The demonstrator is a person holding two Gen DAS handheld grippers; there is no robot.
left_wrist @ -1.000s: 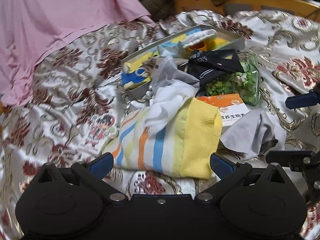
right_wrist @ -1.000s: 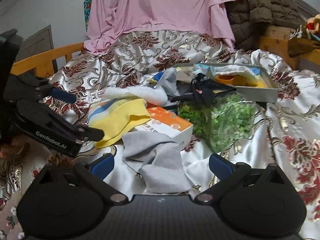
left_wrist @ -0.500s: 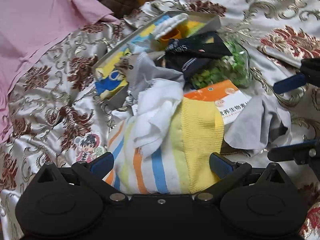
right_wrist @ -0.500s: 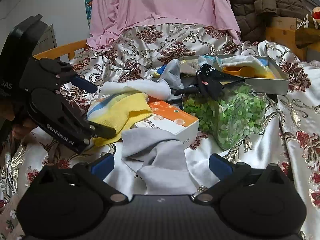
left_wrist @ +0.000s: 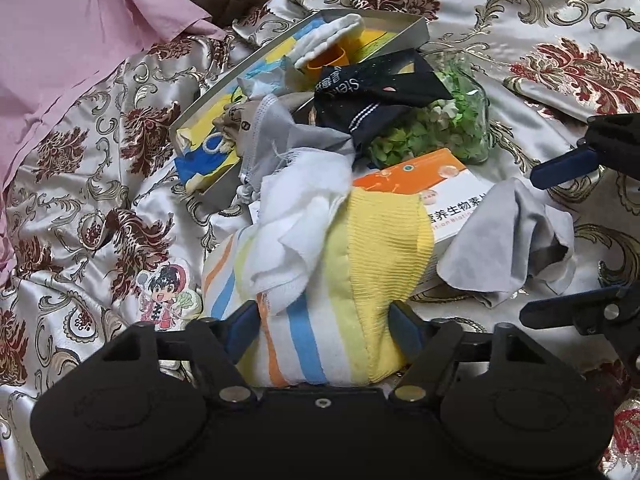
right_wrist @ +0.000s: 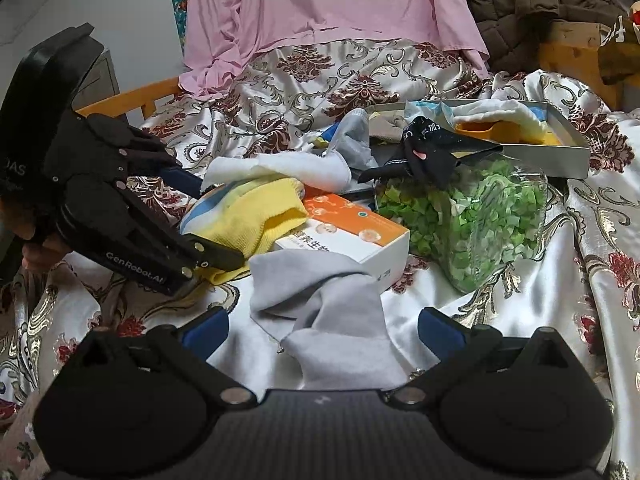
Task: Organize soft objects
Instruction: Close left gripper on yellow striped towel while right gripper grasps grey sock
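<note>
**Striped sock between closing fingers on a crowded bed**

Nearest the left gripper, one yellow sock with orange and blue stripes, ribbed at its cuff, is bunched between the two blue-padded fingers; the fingers are closing and both pads are seen against the knit. The right gripper is held with its fingers spread wide, and one soft grey cloth is draped between them, untouched. Just behind the sock, one crumpled white cloth and one flat orange-and-white carton are piled. Farther back, one clear bag of green bits, one black sock and one shallow box holding further items are found. The patterned satin bedcover is left bare to the left of the pile, bounded by one pink garment.
</note>
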